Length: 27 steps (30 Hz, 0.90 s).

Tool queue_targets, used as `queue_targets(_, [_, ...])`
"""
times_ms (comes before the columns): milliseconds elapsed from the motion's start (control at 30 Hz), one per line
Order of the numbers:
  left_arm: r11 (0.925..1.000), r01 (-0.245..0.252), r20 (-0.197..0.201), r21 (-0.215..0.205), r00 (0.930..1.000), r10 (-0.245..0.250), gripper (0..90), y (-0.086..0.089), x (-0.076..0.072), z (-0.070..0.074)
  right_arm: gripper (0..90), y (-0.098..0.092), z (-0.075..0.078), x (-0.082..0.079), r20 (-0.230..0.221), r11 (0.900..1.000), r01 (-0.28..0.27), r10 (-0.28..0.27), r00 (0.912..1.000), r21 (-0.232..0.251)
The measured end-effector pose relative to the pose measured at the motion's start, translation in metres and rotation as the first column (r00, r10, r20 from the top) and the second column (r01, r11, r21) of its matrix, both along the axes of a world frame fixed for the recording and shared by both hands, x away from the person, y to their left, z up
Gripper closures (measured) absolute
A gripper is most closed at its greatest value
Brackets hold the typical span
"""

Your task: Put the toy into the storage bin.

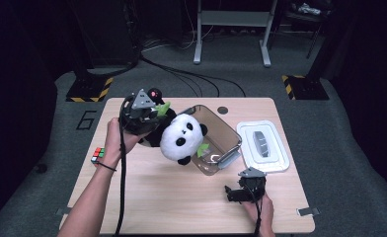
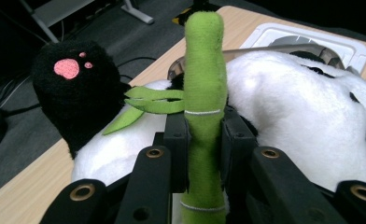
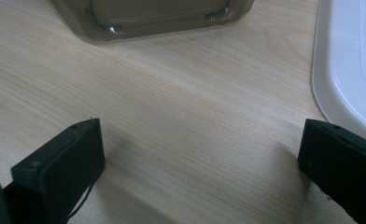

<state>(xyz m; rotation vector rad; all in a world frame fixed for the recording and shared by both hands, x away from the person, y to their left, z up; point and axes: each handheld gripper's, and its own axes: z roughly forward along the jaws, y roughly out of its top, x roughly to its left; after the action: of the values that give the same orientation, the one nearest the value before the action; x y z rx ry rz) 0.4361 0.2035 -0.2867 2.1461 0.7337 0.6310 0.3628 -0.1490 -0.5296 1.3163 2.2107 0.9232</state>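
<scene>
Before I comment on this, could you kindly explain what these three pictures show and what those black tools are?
A person works at a wooden table with a hand-held two-jaw gripper in each hand. One picture looks down from above; the other two come from cameras riding on each gripper. The left gripper is shut on the green plush bamboo stalk of a panda soft toy, which leans at a clear plastic box. The right gripper rests open on the table. The box's white lid lies to the right, a puzzle cube at the left edge.
</scene>
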Motion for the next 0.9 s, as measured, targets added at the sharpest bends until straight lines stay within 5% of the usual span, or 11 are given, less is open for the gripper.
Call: queue_targets(900, [0.9924,0.117,-0.021,-0.039,0.9928,-0.118,76.3,-0.042,0.04,0.004,0.0,0.0,0.0,0.0,0.002,1.0,-0.005,0.005,1.0,-0.004])
